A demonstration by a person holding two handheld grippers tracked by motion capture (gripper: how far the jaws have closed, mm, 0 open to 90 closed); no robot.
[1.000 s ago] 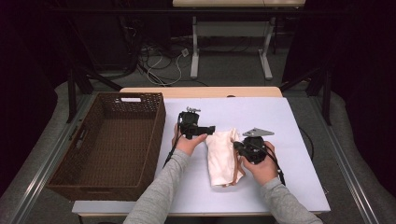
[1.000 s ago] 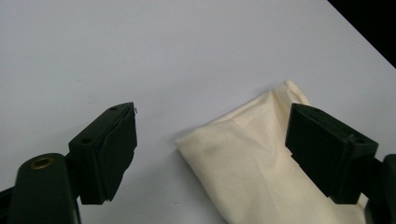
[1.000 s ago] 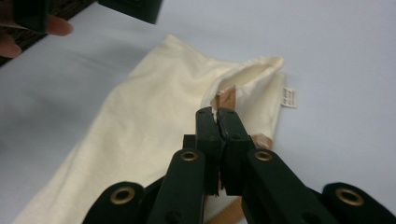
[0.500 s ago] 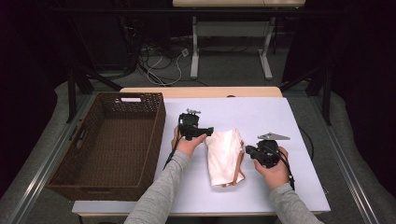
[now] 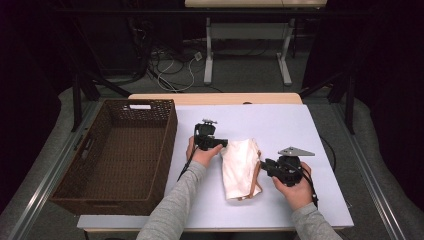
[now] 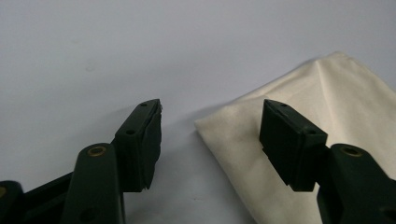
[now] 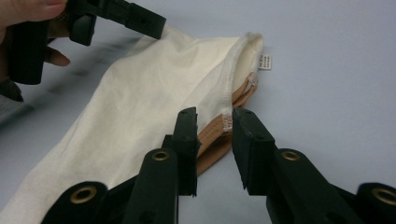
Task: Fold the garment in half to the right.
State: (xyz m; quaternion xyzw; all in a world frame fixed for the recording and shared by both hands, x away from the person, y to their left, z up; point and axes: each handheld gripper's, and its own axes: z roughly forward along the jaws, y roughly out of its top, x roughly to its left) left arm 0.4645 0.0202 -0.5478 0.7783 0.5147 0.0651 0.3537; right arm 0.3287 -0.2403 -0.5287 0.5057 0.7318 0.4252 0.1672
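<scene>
right tongs (image 7: 214,140) drawn back toward the right edge of the bench (image 5: 300,125) since a second earlier, jaws parted narrowly astride the tan strap (image 7: 217,130) at the bag's hem, not clamped. left tongs (image 6: 210,140) spread wide, released, straddling a corner of the cloth bag (image 5: 240,167). looked like regrasping for a fold or lift. bag lay mid-bench, nearer the front edge: soft cream woven cotton, flat, creased, stitched rim, small white label (image 7: 265,61). brown wicker basket (image 5: 165,145) off the left edge.

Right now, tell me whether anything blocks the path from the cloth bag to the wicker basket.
The left gripper and the hand holding it sit on the table between the cloth bag and the wicker basket, at the bag's far left corner. Otherwise only bare table lies between them.
</scene>
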